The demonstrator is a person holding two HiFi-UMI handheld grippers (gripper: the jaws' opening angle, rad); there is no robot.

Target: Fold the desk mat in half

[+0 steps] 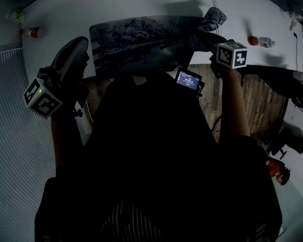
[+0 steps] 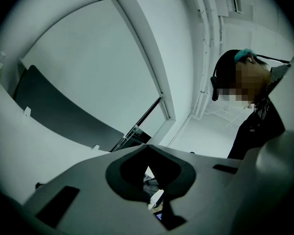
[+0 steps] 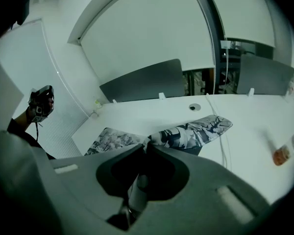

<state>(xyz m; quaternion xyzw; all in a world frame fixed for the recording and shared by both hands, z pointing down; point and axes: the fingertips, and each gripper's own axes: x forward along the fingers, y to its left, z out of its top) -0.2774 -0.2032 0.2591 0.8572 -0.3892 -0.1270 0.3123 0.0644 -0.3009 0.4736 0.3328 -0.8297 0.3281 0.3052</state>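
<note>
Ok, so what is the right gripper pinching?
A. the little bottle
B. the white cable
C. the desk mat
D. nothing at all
C: in its own view the right gripper has its jaws shut on the edge of the desk mat, and that end of the mat is raised off the table.

Place: open-plan office.
Near: long white desk [image 3: 245, 126] with a cable hole [image 3: 194, 107].
Far: grey divider panels [image 3: 142, 84], glass partition walls [image 3: 152, 28].
Floor: wood planks [image 1: 257, 100].
</note>
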